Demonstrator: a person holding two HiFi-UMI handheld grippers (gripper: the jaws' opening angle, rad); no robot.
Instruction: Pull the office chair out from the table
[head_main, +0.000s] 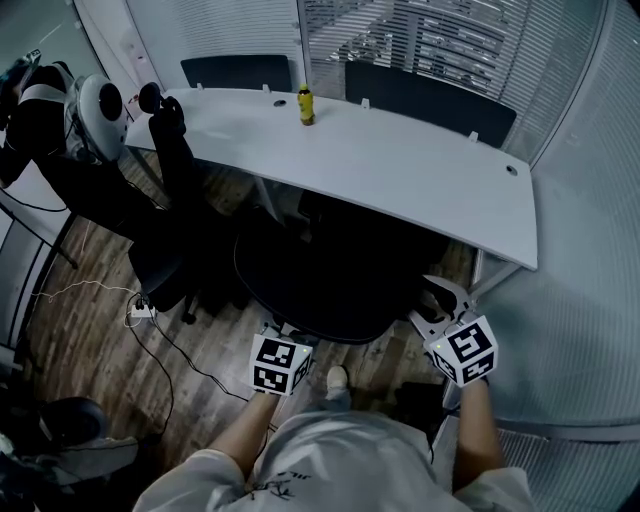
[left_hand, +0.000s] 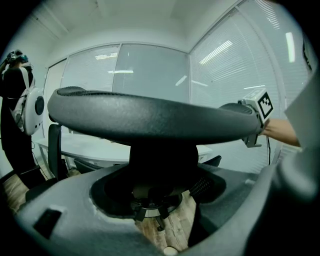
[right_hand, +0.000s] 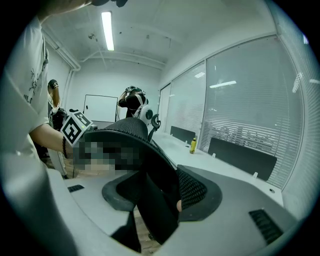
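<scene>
The black office chair stands half tucked under the white table, its backrest towards me. My left gripper holds the left side of the backrest's top rim, and my right gripper holds the right side. In the left gripper view the padded rim runs across above the grey jaws, and the left gripper is shut on the dark frame below it. In the right gripper view the right gripper is shut on the mesh edge of the chair.
A yellow bottle stands on the table's far side. A second black chair sits at the table's left end, beside a person in a headset. Cables lie on the wood floor at the left. A glass wall with blinds curves round behind.
</scene>
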